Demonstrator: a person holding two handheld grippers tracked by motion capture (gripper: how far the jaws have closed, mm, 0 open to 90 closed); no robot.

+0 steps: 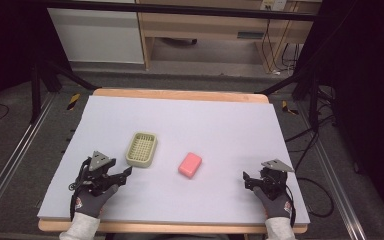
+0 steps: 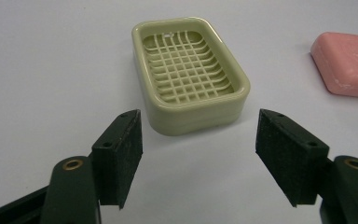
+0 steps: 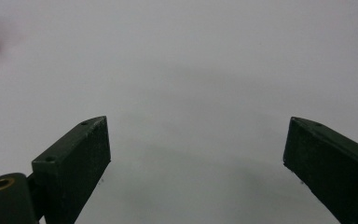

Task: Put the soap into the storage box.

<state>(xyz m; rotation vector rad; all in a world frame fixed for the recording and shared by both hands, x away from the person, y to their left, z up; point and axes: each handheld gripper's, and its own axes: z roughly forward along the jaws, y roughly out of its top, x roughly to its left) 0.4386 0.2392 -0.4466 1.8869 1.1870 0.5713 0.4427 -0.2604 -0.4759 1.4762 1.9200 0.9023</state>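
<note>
Pale lavender sheeting covers the wooden table where I sit, dark floor and a light wood cabinet beyond it. At the near left edge my gloved left hand holds the left gripper low over the sheet, its jaws apart and grasping nothing; in the left gripper view the black pads stand spread with bare sheet between them. Just ahead of those jaws, near but not touching, sits the pale green soap dish, a rounded rectangle with a lattice floor, lying flat and holding nothing. To its right, apart from it, lies the pink soap bar, flat on the sheet near the table's middle. At the near right edge my gloved right hand holds the right gripper, jaws also wide apart with bare sheet between them, pointing toward the soap bar and well apart from it; a pink corner of the bar peeks into the right gripper view's left edge
</note>
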